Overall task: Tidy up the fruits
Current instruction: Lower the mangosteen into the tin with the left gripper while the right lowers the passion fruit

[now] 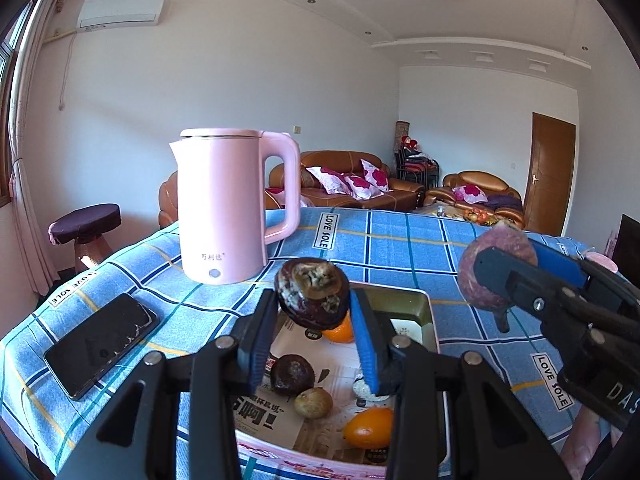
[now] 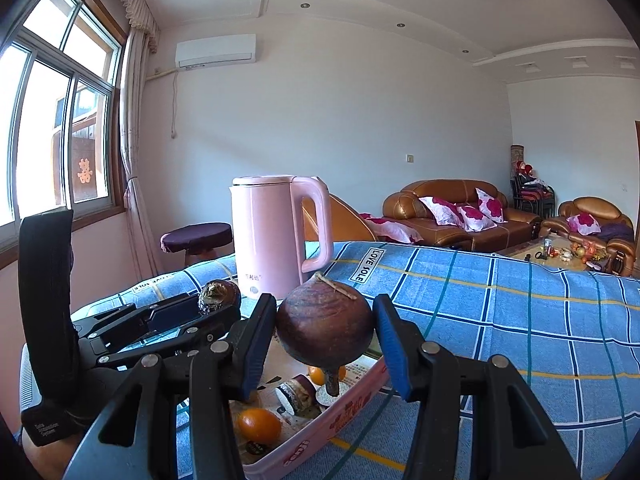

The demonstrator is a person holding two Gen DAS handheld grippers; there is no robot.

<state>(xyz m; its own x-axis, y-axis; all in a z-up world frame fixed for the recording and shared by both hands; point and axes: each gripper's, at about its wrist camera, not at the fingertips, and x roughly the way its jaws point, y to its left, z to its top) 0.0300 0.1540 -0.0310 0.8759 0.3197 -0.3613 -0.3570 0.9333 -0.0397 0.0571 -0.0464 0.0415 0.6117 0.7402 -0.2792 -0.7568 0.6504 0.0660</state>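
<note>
My left gripper (image 1: 314, 304) is shut on a dark brown, mouldy-looking round fruit (image 1: 312, 294), held above a pink tray (image 1: 434, 332). Lined with printed paper, the tray holds two oranges (image 1: 368, 426), another dark fruit (image 1: 292, 374) and a yellow-brown fruit (image 1: 314, 402). My right gripper (image 2: 324, 312) is shut on a larger purple-brown fruit (image 2: 324, 320) whose stem hangs down over the tray (image 2: 348, 404). In the right wrist view the left gripper (image 2: 208, 308) shows to the left with its dark fruit (image 2: 218, 294). In the left wrist view the right gripper (image 1: 504, 264) shows to the right.
A tall pink kettle (image 1: 224, 208) stands behind the tray on the blue checked tablecloth (image 1: 400, 248). A black phone (image 1: 102, 344) lies at the left near the table edge. A stool (image 1: 84, 222) and brown sofas stand beyond the table.
</note>
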